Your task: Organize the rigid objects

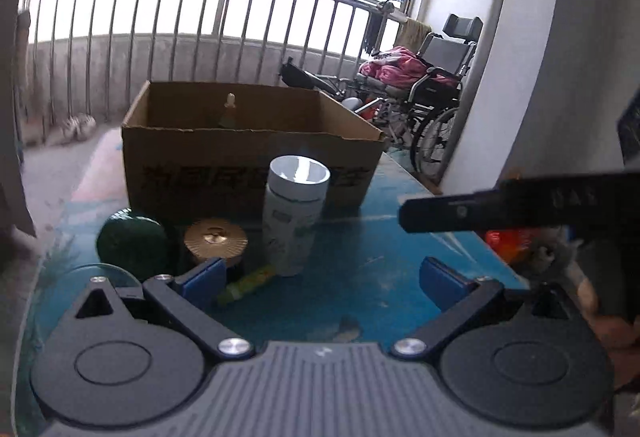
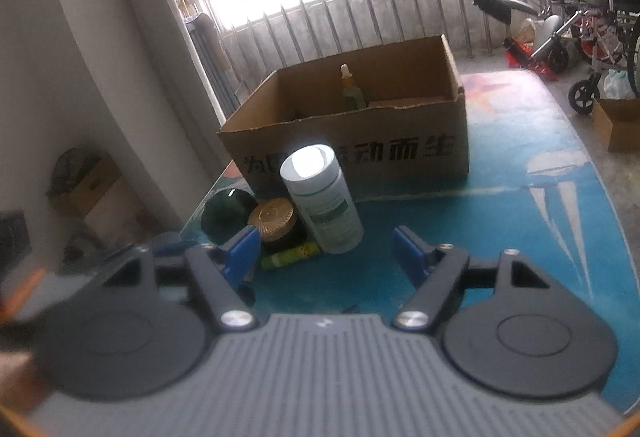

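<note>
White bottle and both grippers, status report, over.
Left gripper open, empty. Right gripper open, empty. White bottle upright before the cardboard box, untouched. Yellow-green tube lies at its foot.

One cardboard box (image 2: 352,153) stands on the worktop (image 2: 520,205), with one small dropper bottle (image 2: 352,89) inside. In front: one white bottle (image 2: 324,205), one dark green jar (image 2: 226,215), one gold-lidded jar (image 2: 274,223), one yellow-green tube (image 2: 290,255).

Brown cardboard box (image 2: 360,141), open-topped, front wall: large black Chinese print, partly hidden by the bottle; legible portion reads "动而生". Same print blurred in the left wrist view.
White cylindrical plastic bottle (image 2: 324,205), green-banded label: text too small to read.
</note>
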`<move>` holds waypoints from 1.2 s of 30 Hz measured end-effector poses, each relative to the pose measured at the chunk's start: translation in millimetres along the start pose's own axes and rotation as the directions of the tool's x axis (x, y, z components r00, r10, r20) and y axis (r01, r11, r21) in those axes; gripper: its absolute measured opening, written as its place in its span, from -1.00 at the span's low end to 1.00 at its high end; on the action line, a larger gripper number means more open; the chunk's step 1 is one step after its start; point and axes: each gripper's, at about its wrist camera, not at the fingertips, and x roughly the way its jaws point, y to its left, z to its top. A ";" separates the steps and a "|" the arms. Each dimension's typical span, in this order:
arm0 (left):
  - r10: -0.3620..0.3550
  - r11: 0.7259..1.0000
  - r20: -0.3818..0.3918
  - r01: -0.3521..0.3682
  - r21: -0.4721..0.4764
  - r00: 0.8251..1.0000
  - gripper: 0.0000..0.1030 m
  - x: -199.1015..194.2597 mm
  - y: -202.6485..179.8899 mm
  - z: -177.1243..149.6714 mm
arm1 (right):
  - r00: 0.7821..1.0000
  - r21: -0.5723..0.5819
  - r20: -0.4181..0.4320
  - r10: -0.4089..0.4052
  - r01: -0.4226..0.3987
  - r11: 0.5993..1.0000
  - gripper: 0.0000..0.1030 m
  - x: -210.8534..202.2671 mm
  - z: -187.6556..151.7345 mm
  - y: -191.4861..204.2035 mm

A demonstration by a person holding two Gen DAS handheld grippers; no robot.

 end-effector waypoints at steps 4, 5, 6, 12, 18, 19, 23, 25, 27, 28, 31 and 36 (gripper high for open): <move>0.069 0.996 0.066 -0.072 0.048 0.995 1.00 -24.7 1.8 -4.0 | 0.999 -0.008 -0.022 0.045 -0.045 0.999 0.42 11.3 3.2 5.3; 0.094 0.993 0.093 -0.100 0.057 0.991 1.00 -34.8 2.5 -5.4 | 0.998 -0.010 -0.030 0.062 -0.062 0.998 0.42 13.6 3.9 8.1; 0.114 0.990 0.123 -0.123 0.067 0.986 1.00 -45.4 4.5 -7.1 | 0.995 -0.009 -0.042 0.086 -0.086 0.996 0.42 17.7 4.8 12.1; 0.214 0.966 0.184 -0.235 0.105 0.959 1.00 -82.9 22.9 -21.1 | 0.971 -0.036 -0.098 0.218 -0.223 0.974 0.40 41.0 6.5 48.9; 0.244 0.968 0.076 -0.248 0.036 0.967 0.95 -71.3 54.5 -28.3 | 0.938 -0.029 -0.210 0.277 -0.289 0.957 0.21 83.5 -0.8 85.2; 0.246 0.968 0.053 -0.247 0.029 0.968 0.90 -67.3 59.4 -29.5 | 0.934 -0.025 -0.230 0.272 -0.285 0.958 0.13 92.0 -1.9 89.3; 0.231 0.973 -0.028 -0.231 0.001 0.972 0.71 -54.7 76.3 -34.6 | 0.921 0.021 -0.271 0.281 -0.286 0.958 0.05 114.5 -0.8 98.8; 0.218 0.976 -0.042 -0.219 -0.014 0.975 0.69 -51.0 83.1 -35.6 | 0.916 0.025 -0.283 0.283 -0.288 0.957 0.04 120.0 0.6 102.0; 0.219 0.975 -0.056 -0.220 -0.019 0.974 0.67 -48.0 88.2 -37.5 | 0.915 0.014 -0.298 0.272 -0.280 0.960 0.04 127.0 0.8 107.4; 0.220 0.975 -0.061 -0.222 -0.023 0.974 0.62 -46.9 91.8 -40.1 | 0.915 0.011 -0.305 0.264 -0.274 0.962 0.01 127.6 0.1 107.1; 0.218 0.974 -0.080 -0.222 -0.037 0.973 0.40 -45.9 99.8 -42.0 | 0.911 0.018 -0.329 0.249 -0.258 0.966 -0.07 135.6 -2.6 107.6; 0.208 0.977 -0.083 -0.211 -0.031 0.975 0.40 -42.3 101.8 -37.5 | 0.907 0.017 -0.349 0.237 -0.247 0.969 -0.31 142.3 -6.3 111.5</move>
